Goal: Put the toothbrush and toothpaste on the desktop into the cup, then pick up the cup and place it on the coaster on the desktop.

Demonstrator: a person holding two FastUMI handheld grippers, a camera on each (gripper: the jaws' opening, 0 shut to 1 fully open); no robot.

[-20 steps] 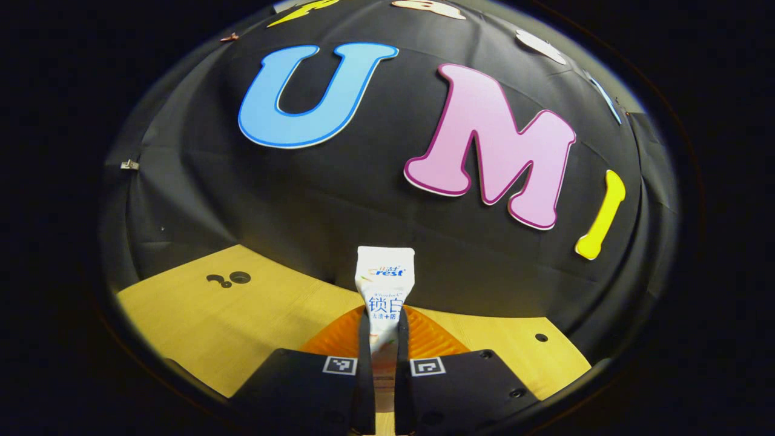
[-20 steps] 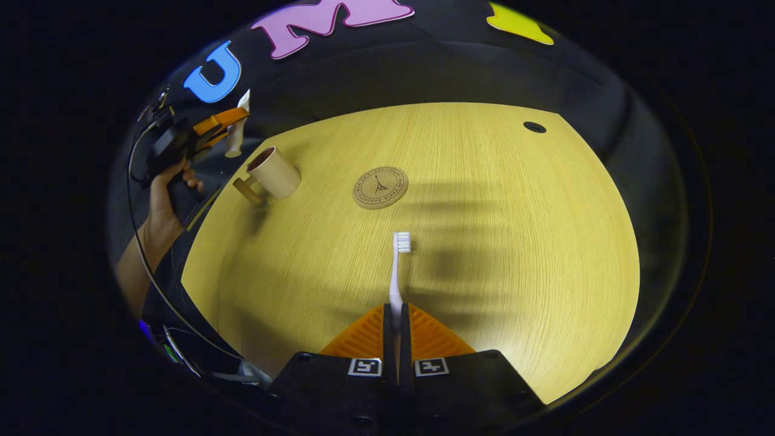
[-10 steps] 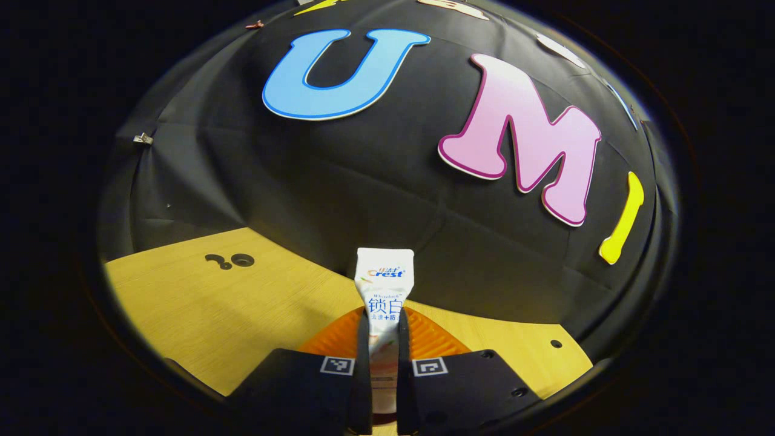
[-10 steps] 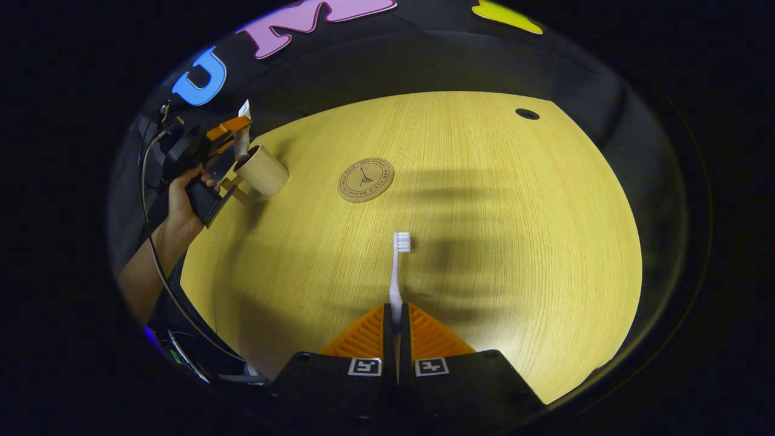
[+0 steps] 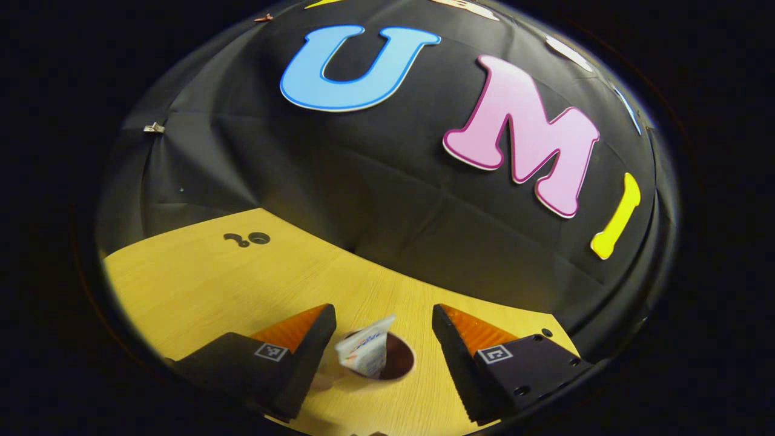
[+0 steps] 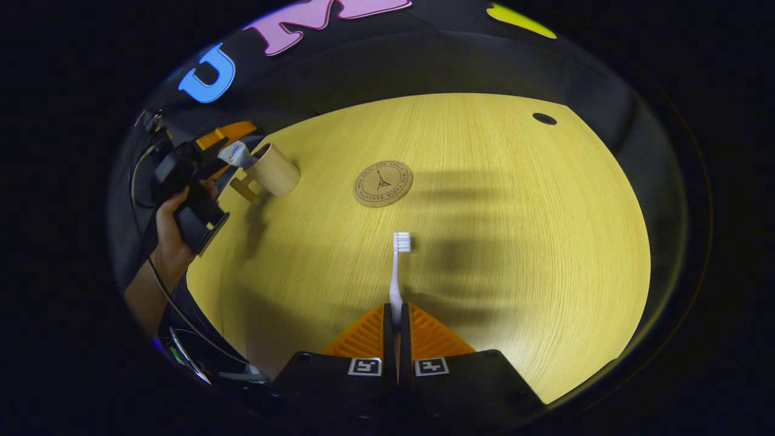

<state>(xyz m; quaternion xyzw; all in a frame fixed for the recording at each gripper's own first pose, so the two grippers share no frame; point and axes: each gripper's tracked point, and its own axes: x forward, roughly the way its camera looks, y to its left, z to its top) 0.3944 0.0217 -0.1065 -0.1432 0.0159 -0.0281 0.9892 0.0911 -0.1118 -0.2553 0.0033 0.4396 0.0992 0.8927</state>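
The left gripper (image 5: 382, 327) hung with jaws released over the cup (image 6: 275, 170), the toothpaste tube (image 5: 365, 352) leaning inside it near the bench's (image 6: 514, 242) far-left edge. The right gripper (image 6: 396, 318) had its jaws clenched on the toothbrush (image 6: 396, 266); the coaster (image 6: 382, 183) lay mid-bench.

place: recording booth, a staged setup rather than a lived-in room | wall: black cloth (image 5: 375, 200) hung behind and around, held by a clip (image 5: 152, 128) | surface: bare pale wood-grain counter (image 6: 496, 254) with cable holes (image 6: 544, 118) near its far edge | wiring: cable (image 6: 158, 284) trailing off the counter's left edge
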